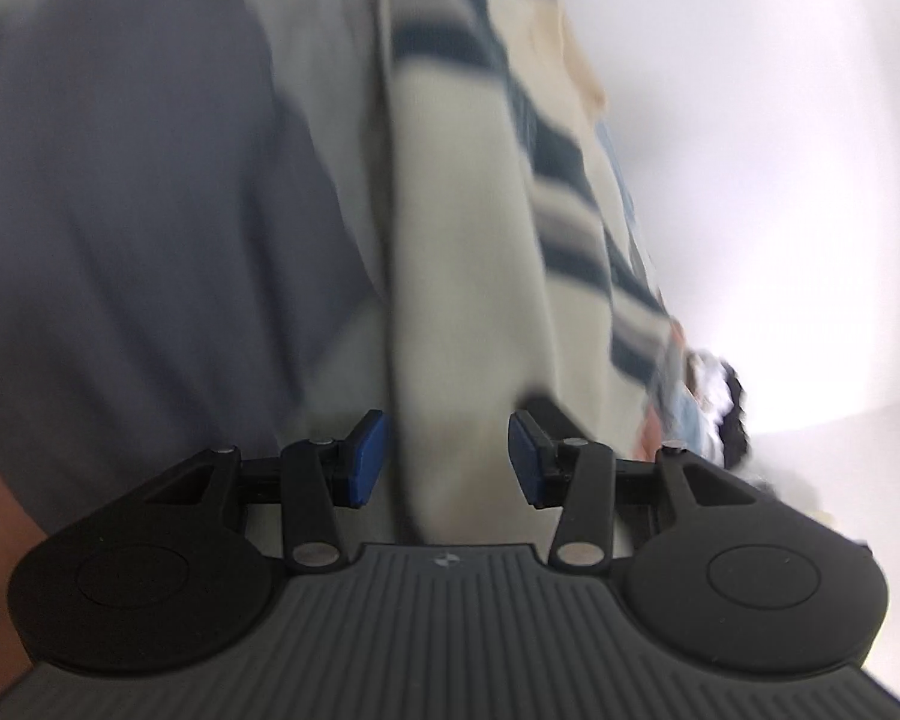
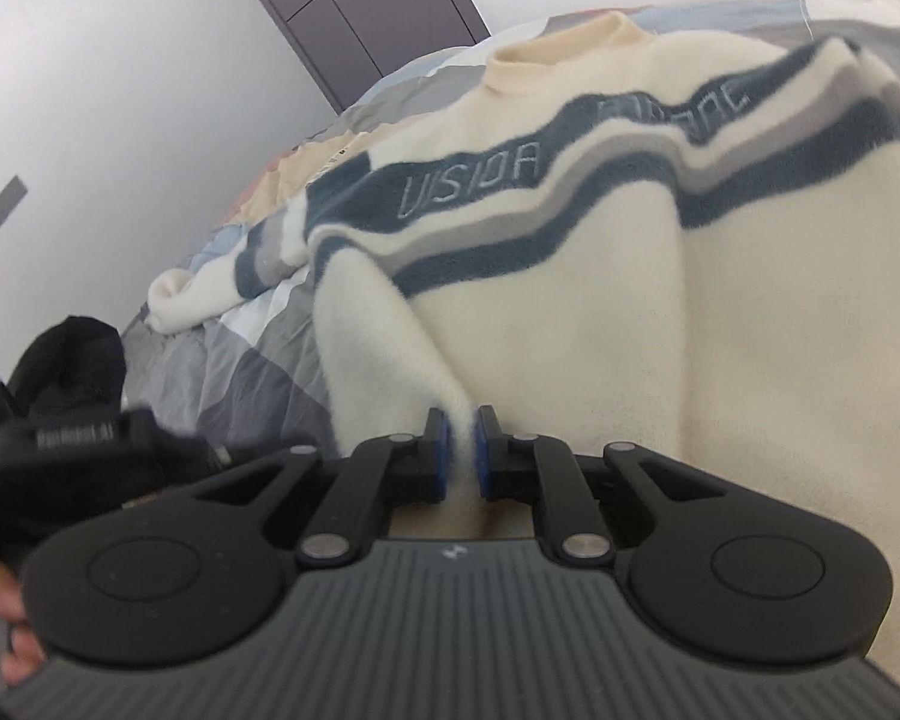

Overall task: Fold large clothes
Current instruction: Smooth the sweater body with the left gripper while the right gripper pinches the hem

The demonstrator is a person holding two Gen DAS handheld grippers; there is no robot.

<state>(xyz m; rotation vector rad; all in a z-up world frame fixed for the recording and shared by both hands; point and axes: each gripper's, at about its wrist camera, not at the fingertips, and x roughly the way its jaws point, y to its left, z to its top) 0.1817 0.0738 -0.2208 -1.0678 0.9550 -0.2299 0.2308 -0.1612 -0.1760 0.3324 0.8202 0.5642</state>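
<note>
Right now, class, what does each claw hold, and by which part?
The right claw pinches a fold of the cream sweater near its lower edge. The left claw straddles the sweater's cream fabric, its pads apart; a grip cannot be told.

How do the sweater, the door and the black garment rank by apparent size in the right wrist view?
1. sweater, by far the largest.
2. door and black garment: similar; their distances from the camera differ, so unranked.

plain white wall (image 2: 120, 90) fills 9 to 11 o'clock in the right wrist view. dark grey panelled door (image 2: 360, 6) at 12 o'clock. bed with grey, blue and white patchwork cover (image 2: 240, 360) below. left wrist view: bright white wall (image 1: 780, 150) at 3 o'clock, blurred.
</note>
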